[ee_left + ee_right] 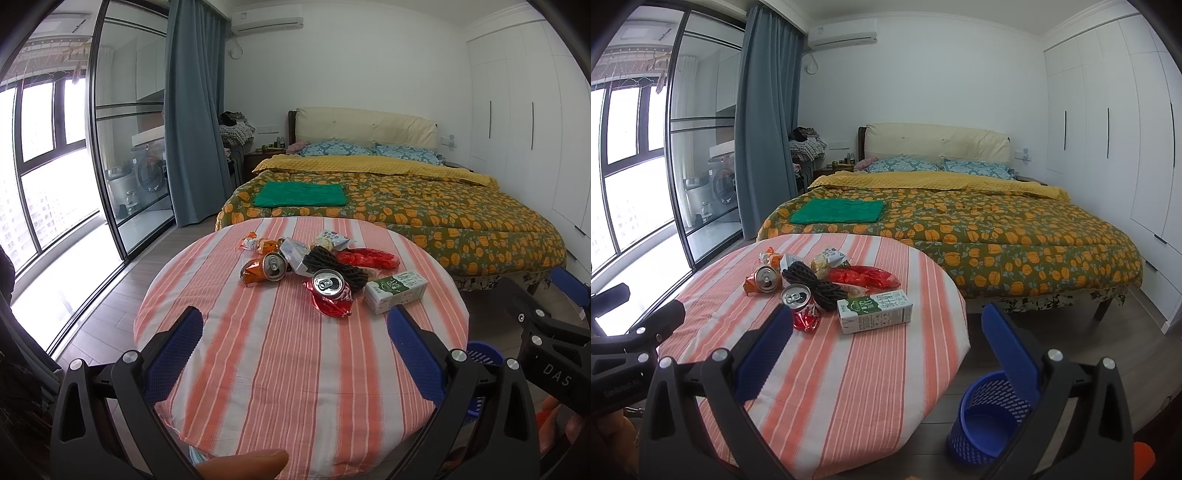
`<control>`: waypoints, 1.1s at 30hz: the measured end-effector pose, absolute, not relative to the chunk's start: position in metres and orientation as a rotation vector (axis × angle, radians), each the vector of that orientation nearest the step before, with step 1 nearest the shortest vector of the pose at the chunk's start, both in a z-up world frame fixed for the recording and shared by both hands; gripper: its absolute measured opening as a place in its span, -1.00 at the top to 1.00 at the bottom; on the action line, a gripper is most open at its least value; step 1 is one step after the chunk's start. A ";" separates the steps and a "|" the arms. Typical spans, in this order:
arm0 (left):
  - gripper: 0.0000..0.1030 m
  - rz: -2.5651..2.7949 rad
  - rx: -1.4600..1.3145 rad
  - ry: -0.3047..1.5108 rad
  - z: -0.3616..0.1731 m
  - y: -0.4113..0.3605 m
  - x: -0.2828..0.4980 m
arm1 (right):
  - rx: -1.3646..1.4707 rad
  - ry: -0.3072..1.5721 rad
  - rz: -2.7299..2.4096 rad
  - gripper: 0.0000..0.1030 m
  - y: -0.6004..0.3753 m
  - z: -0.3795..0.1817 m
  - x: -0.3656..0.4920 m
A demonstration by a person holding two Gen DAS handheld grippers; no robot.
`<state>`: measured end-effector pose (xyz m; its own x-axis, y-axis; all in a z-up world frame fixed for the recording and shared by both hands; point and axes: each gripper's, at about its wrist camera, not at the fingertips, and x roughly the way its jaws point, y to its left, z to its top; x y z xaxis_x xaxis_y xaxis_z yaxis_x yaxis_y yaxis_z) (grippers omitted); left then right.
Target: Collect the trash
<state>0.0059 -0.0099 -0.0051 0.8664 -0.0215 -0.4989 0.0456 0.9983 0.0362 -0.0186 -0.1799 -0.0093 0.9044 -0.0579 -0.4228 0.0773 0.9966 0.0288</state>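
The left gripper (295, 325) hangs over the near half of the striped table (295, 387) with its blue fingers spread wide and nothing between them; the right gripper (886, 325) is likewise wide and empty, off the table's right edge. The trash sits in one cluster on the far half of the table: a crushed red can (802, 307) nearest, an orange can (764, 281) to its left, a green-and-white carton (874, 311) to the right, a dark netted roll (812, 284) in the middle, and snack wrappers (862, 277) behind. A blue mesh bin (982, 424) stands on the floor at the near right, below the table edge, and looks empty, so I judge the collecting has not begun. The next move calls for reaching forward to one outlying piece, probably the carton or red can, closing on it, then carrying it right and down to the bin
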 end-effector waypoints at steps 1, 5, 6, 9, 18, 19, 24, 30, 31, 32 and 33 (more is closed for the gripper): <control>-0.92 -0.036 0.048 0.521 -0.005 -0.010 0.006 | 0.045 0.435 -0.072 -0.91 -0.181 -0.010 -0.018; -0.92 -0.036 0.048 0.522 -0.005 -0.010 0.006 | 0.047 0.439 -0.073 -0.91 -0.185 -0.011 -0.018; -0.92 -0.035 0.049 0.521 -0.005 -0.010 0.007 | 0.046 0.440 -0.073 -0.91 -0.185 -0.011 -0.018; -0.92 -0.033 0.048 0.522 -0.007 -0.011 0.007 | 0.043 0.439 -0.071 -0.91 -0.184 -0.010 -0.018; -0.92 -0.031 0.048 0.523 -0.014 -0.007 0.005 | 0.040 0.441 -0.071 -0.91 -0.182 -0.010 -0.017; -0.92 -0.030 0.049 0.523 -0.015 -0.007 0.005 | 0.040 0.441 -0.071 -0.91 -0.182 -0.010 -0.017; -0.92 -0.029 0.051 0.524 -0.018 -0.005 0.005 | 0.038 0.442 -0.071 -0.91 -0.180 -0.010 -0.017; -0.92 -0.029 0.052 0.525 -0.017 -0.005 0.005 | 0.031 0.439 -0.081 -0.91 -0.179 -0.011 -0.017; -0.92 -0.029 0.051 0.525 -0.016 -0.006 0.006 | 0.029 0.440 -0.084 -0.91 -0.178 -0.011 -0.017; -0.92 -0.028 0.052 0.525 -0.017 -0.005 0.006 | 0.027 0.441 -0.087 -0.91 -0.178 -0.011 -0.017; -0.92 -0.028 0.052 0.525 -0.018 -0.005 0.007 | 0.025 0.441 -0.088 -0.91 -0.177 -0.011 -0.016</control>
